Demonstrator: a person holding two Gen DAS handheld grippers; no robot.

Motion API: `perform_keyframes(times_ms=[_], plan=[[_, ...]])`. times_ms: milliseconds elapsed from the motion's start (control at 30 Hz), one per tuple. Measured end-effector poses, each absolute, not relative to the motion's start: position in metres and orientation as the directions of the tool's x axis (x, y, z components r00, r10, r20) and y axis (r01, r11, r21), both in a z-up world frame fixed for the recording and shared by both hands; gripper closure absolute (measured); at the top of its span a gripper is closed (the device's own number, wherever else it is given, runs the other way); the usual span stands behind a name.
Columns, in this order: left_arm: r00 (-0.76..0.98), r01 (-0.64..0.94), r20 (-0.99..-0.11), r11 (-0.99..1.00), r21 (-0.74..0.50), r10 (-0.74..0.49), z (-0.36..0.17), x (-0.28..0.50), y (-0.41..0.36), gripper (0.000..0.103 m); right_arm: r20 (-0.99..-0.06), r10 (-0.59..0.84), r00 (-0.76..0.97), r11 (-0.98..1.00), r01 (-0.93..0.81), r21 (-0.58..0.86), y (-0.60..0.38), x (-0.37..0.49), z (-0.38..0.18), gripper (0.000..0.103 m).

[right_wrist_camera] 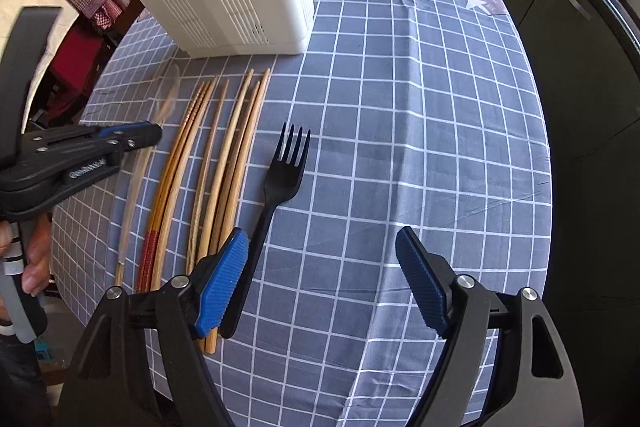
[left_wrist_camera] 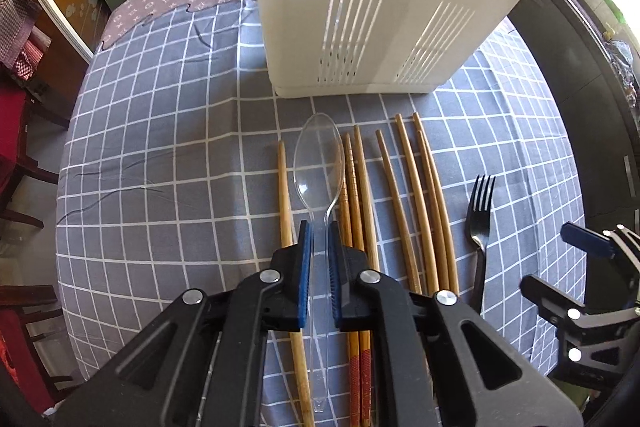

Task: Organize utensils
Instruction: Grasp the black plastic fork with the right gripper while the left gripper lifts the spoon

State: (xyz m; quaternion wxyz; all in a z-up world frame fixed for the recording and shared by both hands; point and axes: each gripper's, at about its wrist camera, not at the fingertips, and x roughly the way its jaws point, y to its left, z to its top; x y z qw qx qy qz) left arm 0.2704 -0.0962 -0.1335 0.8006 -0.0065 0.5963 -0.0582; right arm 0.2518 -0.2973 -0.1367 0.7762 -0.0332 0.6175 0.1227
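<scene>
— Starting at the left: the left gripper (left_wrist_camera: 319, 239) has its jaws pressed onto the handle of the clear plastic spoon (left_wrist_camera: 320, 163). How will that handle?

— Light and thin, I judge, and slick; the clear plastic may flex or crack if squeezed hard. The pinch sits on the neck just below the bowl, which looks a fair place, though the long handle behind may swing.

— Which way does it point?

— Bowl toward the far white utensil holder (left_wrist_camera: 384, 7), handle end near; its long axis runs near to far, over the checked tablecloth (left_wrist_camera: 160, 167).

— And right of it?

— The wooden chopsticks (left_wrist_camera: 404, 203) lie flat on the cloth, stiff and light, roughly parallel, thin tips far.

— Then the black fork (right_wrist_camera: 280, 187)?

— Flat on the cloth, just right of the chopsticks, tines toward the far holder. Probably rigid plastic, light; mid-handle seems the best hold.

— The right gripper (right_wrist_camera: 324, 283)?

— Jaws spread wide, pinching nothing; the fork's handle lies just beside its left pad.
</scene>
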Motion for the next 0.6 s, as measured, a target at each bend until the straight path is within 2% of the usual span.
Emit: perform_keyframes(times_ms=[133, 300, 600], plan=[[0.354, 0.104, -0.927, 0.990, -0.095, -0.126, -0.102, 0.258, -0.092, 0.095, -0.974, 0.170, 0.149, 0.965, -0.224, 0.134, -0.287, 0.257, -0.147, 0.045], [0.406, 0.134, -0.901, 0.985, -0.105, -0.151, -0.079, 0.240, -0.082, 0.095, -0.974, 0.201, 0.101, 0.961, -0.211, 0.176, -0.269, 0.260, -0.158, 0.076], [0.421, 0.170, -0.888, 0.978, -0.124, -0.186, -0.071, 0.227, -0.078, 0.095, -0.986, 0.141, 0.088, 0.976, -0.178, 0.124, -0.241, 0.269, -0.168, 0.081]])
